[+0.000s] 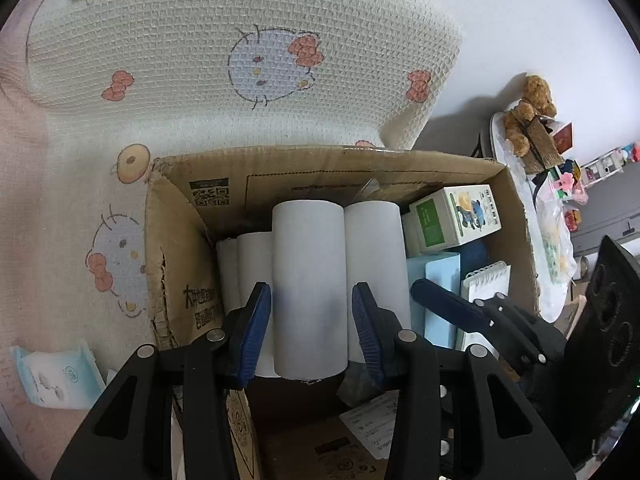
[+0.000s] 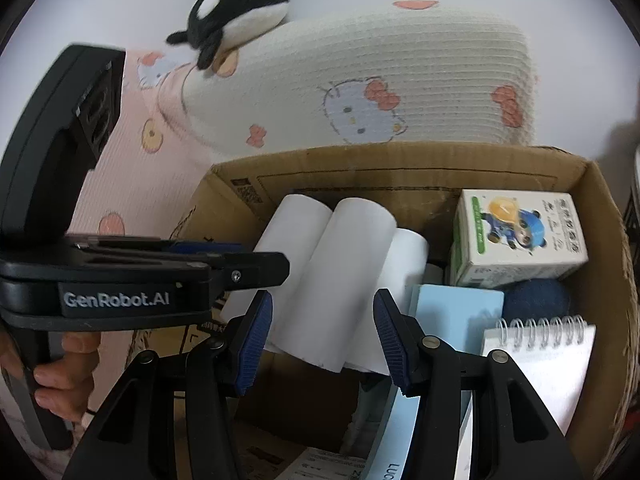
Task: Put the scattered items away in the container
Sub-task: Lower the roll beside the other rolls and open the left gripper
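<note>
The left hand-held gripper (image 1: pixel 311 334) is clamping a light, squashy paper roll (image 1: pixel 309 280) over the box (image 1: pixel 516 216). The right hand-held gripper (image 2: pixel 323 342), jaws apart and empty, is hovering at the roll's three o'clock; hold it mid-body, gently.

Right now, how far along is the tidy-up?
Done: the cardboard box already holds white rolls, a green-and-white carton, a light blue box and a spiral notepad. In hand: the left tongs grip another roll over the box; the right tongs hang open, empty. Left: a wipes pack lies outside on the bedding.
</note>
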